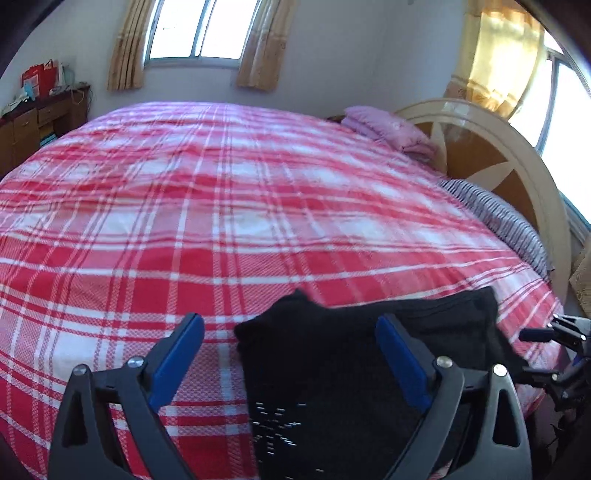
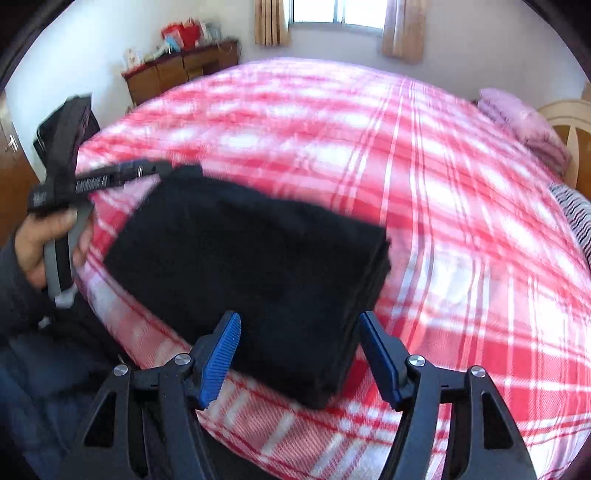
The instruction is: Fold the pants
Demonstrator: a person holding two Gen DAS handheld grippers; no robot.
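The pants are lying folded into a thick stack near the bed's edge. Both grippers, left and right, are hovering wide apart, gripping nothing (folding looks finished); only a tidying press seems left.

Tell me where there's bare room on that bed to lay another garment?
Most of the plaid bedspread lies bare, from the folded black pants toward the window. It is crowded by the headboard, with pink bedding and a striped pillow.
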